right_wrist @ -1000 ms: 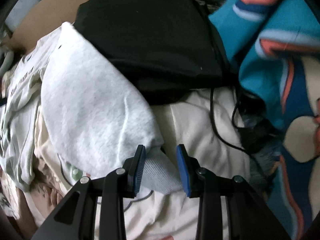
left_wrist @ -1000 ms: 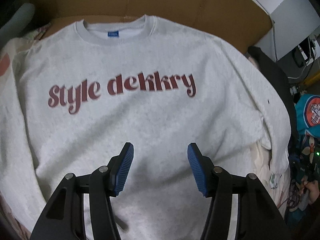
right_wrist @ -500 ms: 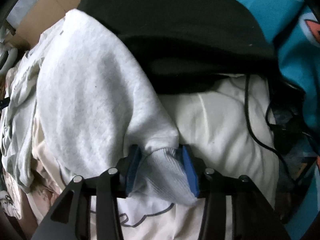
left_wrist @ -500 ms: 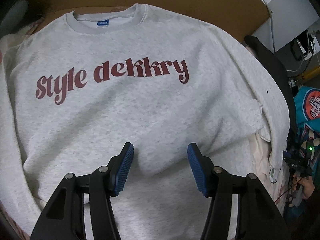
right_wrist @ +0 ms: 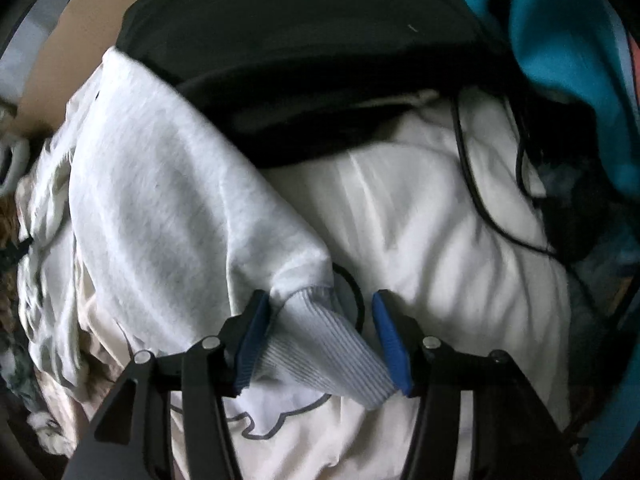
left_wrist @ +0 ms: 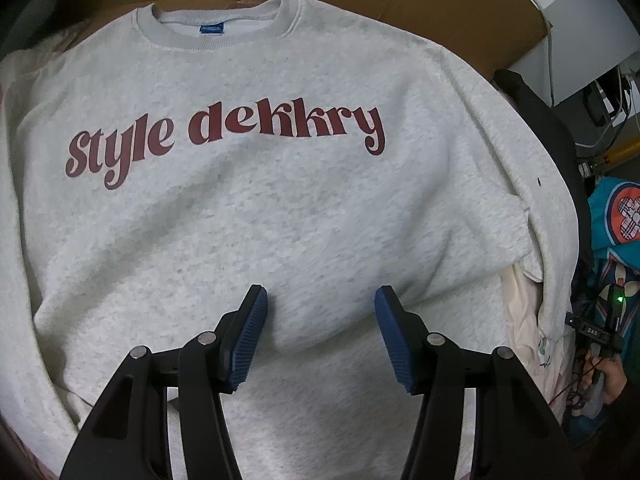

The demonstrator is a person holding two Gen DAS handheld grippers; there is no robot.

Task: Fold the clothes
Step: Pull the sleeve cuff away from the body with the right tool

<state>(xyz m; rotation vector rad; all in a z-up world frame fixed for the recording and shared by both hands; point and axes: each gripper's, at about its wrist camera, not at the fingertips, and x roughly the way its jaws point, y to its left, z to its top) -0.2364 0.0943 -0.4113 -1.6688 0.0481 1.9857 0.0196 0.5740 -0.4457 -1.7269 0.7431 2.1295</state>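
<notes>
Left tool (left_wrist: 320,334) open above sweatshirt (left_wrist: 280,208), right tool (right_wrist: 318,342) opening astride cuff (right_wrist: 320,344)

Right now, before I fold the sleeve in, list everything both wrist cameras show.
sweatshirt: one, light grey, maroon lettering, spread flat, front up
sleeve cuff: one, grey ribbed, lying between the right jaws
cardboard: brown, behind the collar
black garment: one, beyond the sleeve
cream cloth: under the sleeve
black cable: one, across the cream cloth
teal fabric: patterned, far right
left gripper: black, blue pads, open above the sweatshirt, holding nothing
right gripper: black, blue pads, jaws opening around the cuff
</notes>
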